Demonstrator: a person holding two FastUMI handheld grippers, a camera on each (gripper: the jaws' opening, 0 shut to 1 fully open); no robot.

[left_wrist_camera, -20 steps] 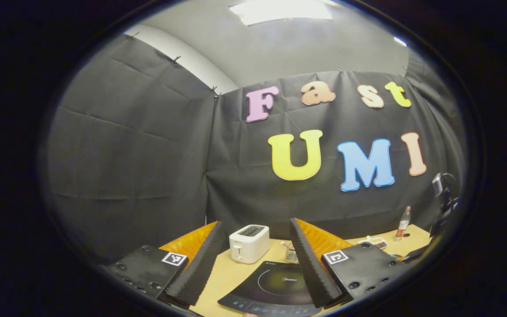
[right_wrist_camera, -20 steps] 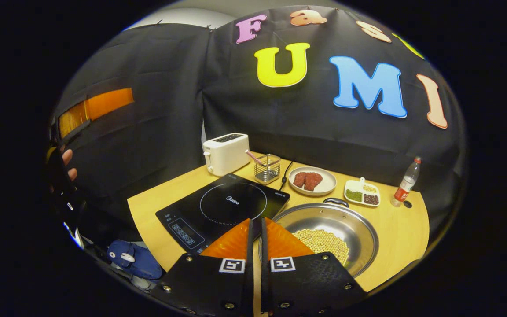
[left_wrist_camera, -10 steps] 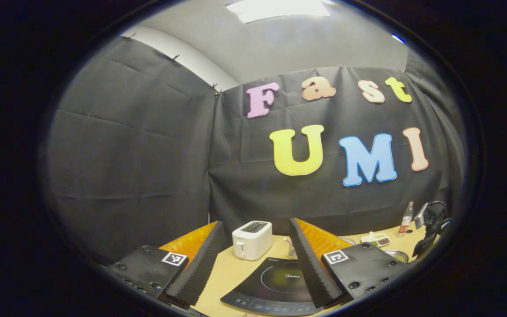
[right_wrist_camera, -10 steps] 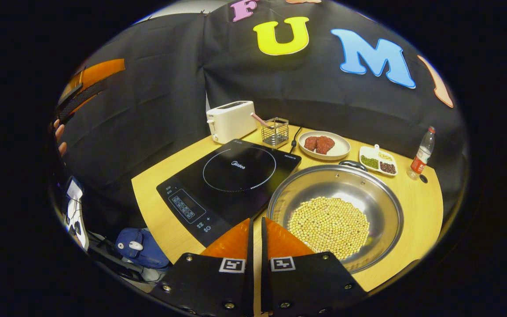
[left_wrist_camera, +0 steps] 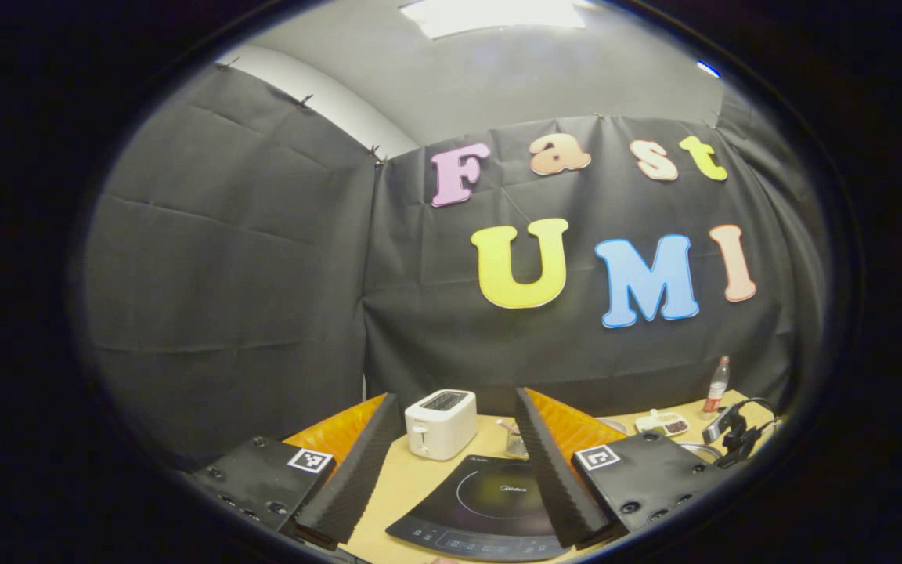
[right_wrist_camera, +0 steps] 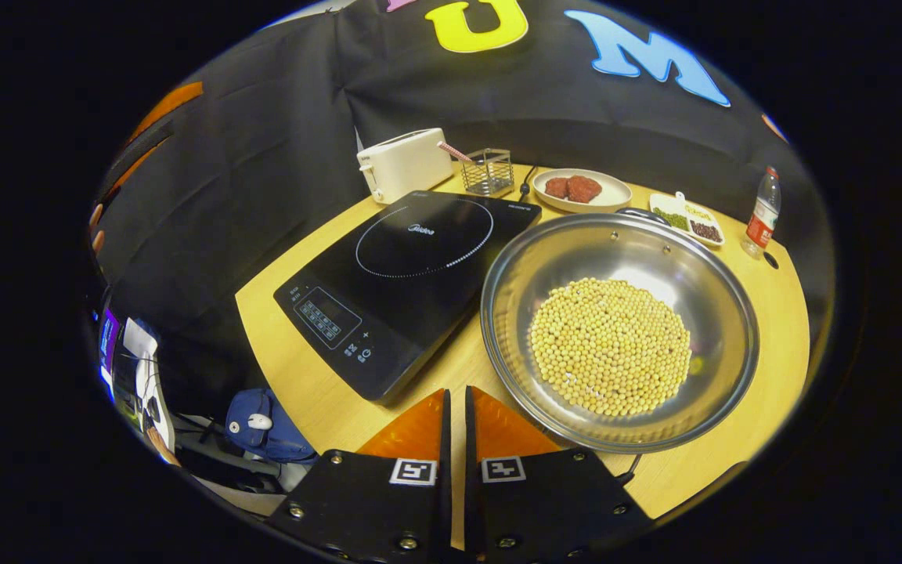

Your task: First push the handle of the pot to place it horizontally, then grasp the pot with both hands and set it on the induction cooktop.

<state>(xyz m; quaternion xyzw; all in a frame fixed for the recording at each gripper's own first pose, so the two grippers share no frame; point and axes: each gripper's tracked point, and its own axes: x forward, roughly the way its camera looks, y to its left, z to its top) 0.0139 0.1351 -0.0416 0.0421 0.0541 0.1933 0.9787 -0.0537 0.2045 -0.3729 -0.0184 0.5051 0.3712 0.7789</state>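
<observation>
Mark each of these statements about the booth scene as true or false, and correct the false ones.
1. The pot sits on the cooktop. False: it stands on the table, to the right of the cooktop.
2. The pot holds pale beans. True.
3. The right gripper has its fingers wide apart. False: they are nearly together, with nothing between them.
4. The left gripper is open. True.
5. A plate with red meat lies behind the pot. True.
6. The toaster stands on the cooktop. False: it stands on the table behind the cooktop.
</observation>
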